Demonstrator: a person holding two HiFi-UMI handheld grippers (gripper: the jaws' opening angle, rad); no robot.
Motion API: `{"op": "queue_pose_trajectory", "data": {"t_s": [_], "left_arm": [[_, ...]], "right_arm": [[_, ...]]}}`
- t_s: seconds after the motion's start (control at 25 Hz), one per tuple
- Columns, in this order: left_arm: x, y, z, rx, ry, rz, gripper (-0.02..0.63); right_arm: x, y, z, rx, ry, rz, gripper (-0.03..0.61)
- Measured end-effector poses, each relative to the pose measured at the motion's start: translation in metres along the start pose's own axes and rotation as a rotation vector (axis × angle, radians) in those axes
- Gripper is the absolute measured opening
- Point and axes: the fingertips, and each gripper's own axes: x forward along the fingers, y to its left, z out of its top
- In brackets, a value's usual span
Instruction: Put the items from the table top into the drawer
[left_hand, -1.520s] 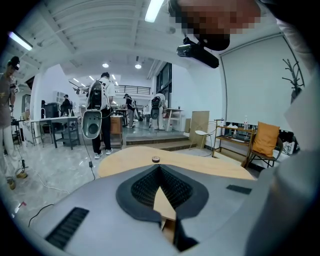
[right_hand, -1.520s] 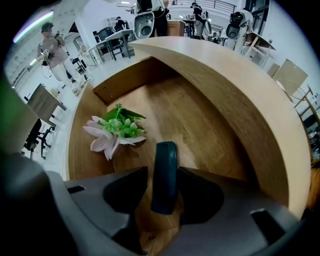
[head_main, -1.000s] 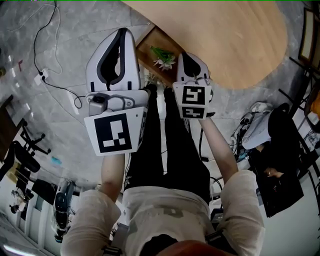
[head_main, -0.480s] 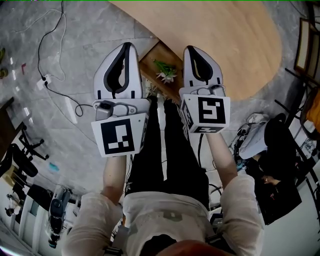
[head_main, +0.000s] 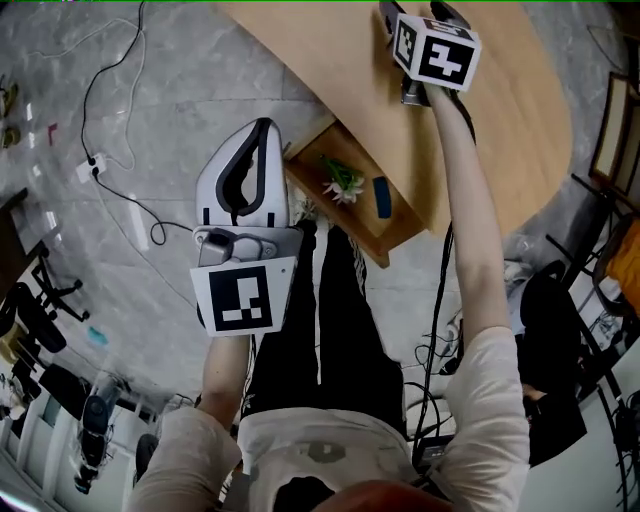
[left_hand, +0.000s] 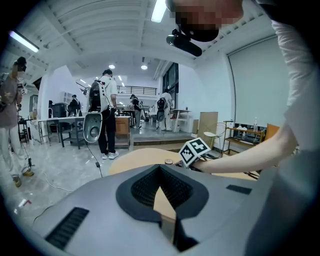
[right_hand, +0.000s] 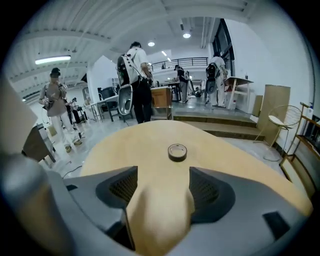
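**Head view.** The left gripper (head_main: 260, 130) is held over the floor (head_main: 150, 100), jaws pointing away from the person. Just right of those jaws the drawer (head_main: 372, 248) stands pulled out from under the table (head_main: 500, 130). In the drawer lie a small green sprig (head_main: 340, 180) and, to its right, a blue item (head_main: 382, 197), apart from each other. The right gripper (head_main: 422, 12) is stretched out over the table on a straight arm (head_main: 470, 200), well apart from the left jaws and from the drawer. Its tips reach the upper edge of the picture.

**Left gripper view.** The jaws are closed tip to tip with nothing between them, and table wood shows through the loop behind the tips. Beyond and right of the tips the right gripper shows over the table, with the tape roll (left_hand: 169, 161) just to its left.

**Right gripper view.** The jaws stand wide apart, having just been opening, and only bare table shows between them. The tape roll lies flat ahead of the tips, on the midline between them, touching neither jaw
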Motion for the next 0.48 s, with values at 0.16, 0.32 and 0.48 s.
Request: {"op": "queue_pose_trajectory", "data": {"t_s": [0.16, 0.32, 0.48], "left_arm": [[0.017, 0.019, -0.018, -0.015, 0.027, 0.031, 0.008], [0.026, 0.032, -0.027, -0.021, 0.051, 0.045, 0.008], [0.030, 0.041, -0.031, -0.013, 0.063, 0.054, 0.008]], "right_arm": [[0.069, -0.021, 0.019, -0.008, 0.049, -0.039, 0.313], [0.071, -0.015, 0.024, -0.006, 0.041, -0.029, 0.311], [0.055, -0.004, 0.023, 0.000, 0.025, -0.015, 0.286]]}}
